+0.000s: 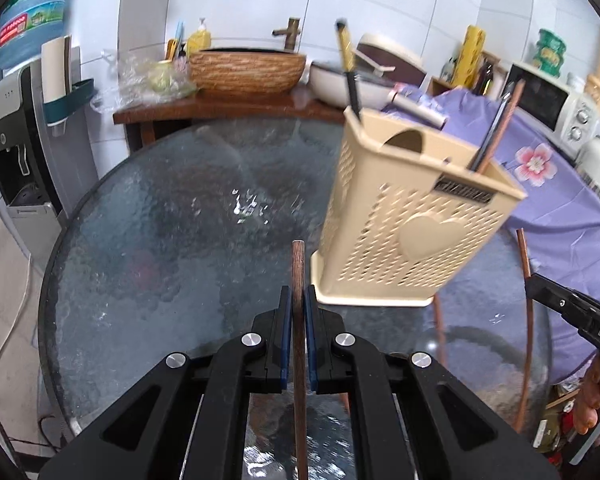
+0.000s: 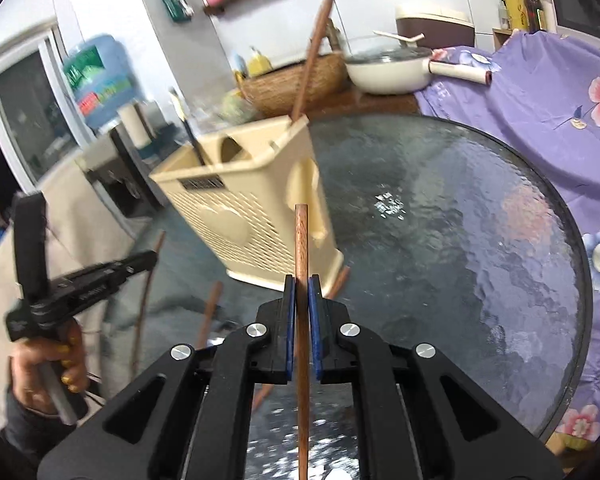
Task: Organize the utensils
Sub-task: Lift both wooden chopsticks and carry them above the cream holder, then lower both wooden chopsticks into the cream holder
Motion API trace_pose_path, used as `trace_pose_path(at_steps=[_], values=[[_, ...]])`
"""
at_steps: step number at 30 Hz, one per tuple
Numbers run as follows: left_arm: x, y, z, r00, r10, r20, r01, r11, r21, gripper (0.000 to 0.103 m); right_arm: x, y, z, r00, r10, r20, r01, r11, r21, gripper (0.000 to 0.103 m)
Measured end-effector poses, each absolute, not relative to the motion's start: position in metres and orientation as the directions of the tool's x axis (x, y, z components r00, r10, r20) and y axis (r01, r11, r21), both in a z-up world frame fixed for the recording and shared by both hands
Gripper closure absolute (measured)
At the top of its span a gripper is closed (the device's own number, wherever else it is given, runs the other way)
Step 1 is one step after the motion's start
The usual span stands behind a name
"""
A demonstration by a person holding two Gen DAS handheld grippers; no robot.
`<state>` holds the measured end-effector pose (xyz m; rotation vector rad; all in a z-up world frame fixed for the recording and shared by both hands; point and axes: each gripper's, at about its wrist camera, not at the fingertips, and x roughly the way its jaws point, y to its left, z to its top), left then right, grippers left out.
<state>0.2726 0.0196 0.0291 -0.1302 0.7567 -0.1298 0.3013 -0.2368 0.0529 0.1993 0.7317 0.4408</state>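
Note:
My left gripper point(image 1: 299, 304) is shut on a dark brown wooden chopstick point(image 1: 298, 264), whose tip sticks out past the blue pads. My right gripper point(image 2: 301, 292) is shut on a reddish wooden chopstick point(image 2: 302, 240) in the same way. Both are held above the round glass table point(image 1: 148, 216). A beige perforated utensil holder point(image 1: 412, 216) with a heart on its side stands on the table, just right of the left gripper and left of the right one point(image 2: 240, 208). It holds a black-and-yellow utensil point(image 1: 349, 68) and brown chopsticks point(image 1: 500, 132). Each gripper shows in the other's view point(image 1: 536, 282) point(image 2: 152, 259).
Behind the table, a wooden counter carries a woven-look basin point(image 1: 246, 70) and a white pan point(image 2: 388, 68). A water dispenser point(image 1: 16, 128) stands at the left. A purple floral cloth point(image 2: 540, 92) covers furniture at the right, beside a microwave point(image 1: 548, 100). Another brown stick point(image 2: 210, 312) shows near the holder's base.

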Motion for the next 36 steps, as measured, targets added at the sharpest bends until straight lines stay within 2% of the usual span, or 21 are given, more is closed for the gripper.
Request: trace_pose_path(at_steps=[8, 17, 36], values=[[0.25, 0.01, 0.059, 0.754, -0.213, -0.621, 0.126, 0.975, -0.181, 0.097, 0.282, -0.243, 0.086, 0.661, 0.549, -0.512, -0.383, 0.833, 0.399, 0.096], [0.234, 0.008, 0.084, 0.77, -0.262, -0.582, 0.169, 0.963, -0.21, 0.097, 0.265, -0.241, 0.116, 0.681, 0.577, -0.452, -0.435, 0.814, 0.384, 0.096], [0.214, 0.004, 0.138, 0.823, -0.292, -0.487, 0.226, 0.955, -0.191, 0.097, 0.256, -0.234, 0.175, 0.709, 0.592, -0.383, -0.502, 0.805, 0.316, 0.096]])
